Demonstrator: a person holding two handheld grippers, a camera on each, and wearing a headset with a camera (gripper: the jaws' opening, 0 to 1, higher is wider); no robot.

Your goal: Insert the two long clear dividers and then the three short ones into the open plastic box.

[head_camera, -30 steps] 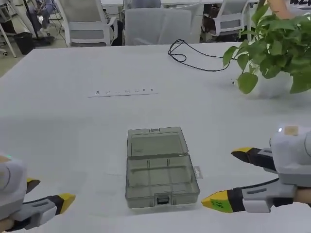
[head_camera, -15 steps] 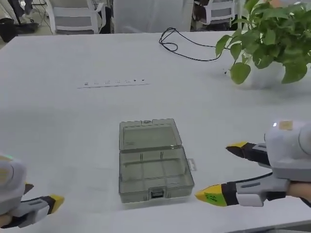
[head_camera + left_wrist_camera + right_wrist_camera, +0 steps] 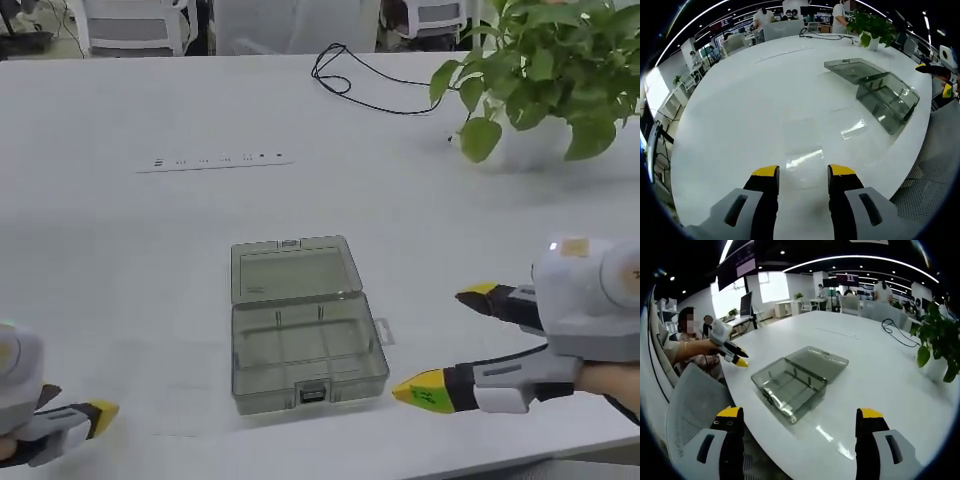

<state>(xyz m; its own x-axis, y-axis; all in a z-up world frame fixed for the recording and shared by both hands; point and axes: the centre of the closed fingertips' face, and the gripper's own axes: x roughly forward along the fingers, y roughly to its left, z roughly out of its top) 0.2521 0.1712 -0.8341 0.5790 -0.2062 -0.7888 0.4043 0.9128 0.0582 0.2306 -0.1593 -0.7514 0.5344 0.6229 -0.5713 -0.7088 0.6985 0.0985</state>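
Note:
The open clear-grey plastic box (image 3: 305,345) lies near the table's front edge, its lid (image 3: 293,268) folded flat behind it. A small clear piece (image 3: 383,332) rests just right of the box. In the left gripper view, clear divider sheets (image 3: 802,159) lie flat on the white table just ahead of the jaws, with another clear piece (image 3: 854,129) nearer the box (image 3: 887,97). My left gripper (image 3: 802,171) is open and holds nothing; it sits at the lower left (image 3: 75,408). My right gripper (image 3: 442,342) stands wide open to the right of the box (image 3: 790,385).
A potted plant (image 3: 545,80) stands at the back right, and a black cable (image 3: 350,80) loops beside it. A thin white strip (image 3: 215,160) lies further back on the table (image 3: 120,260). Chairs line the far side. The table's front edge is close to both grippers.
The head camera has tipped and shifted, so the whole scene has slid left and up. Both grippers stay open, hardly moved relative to the box.

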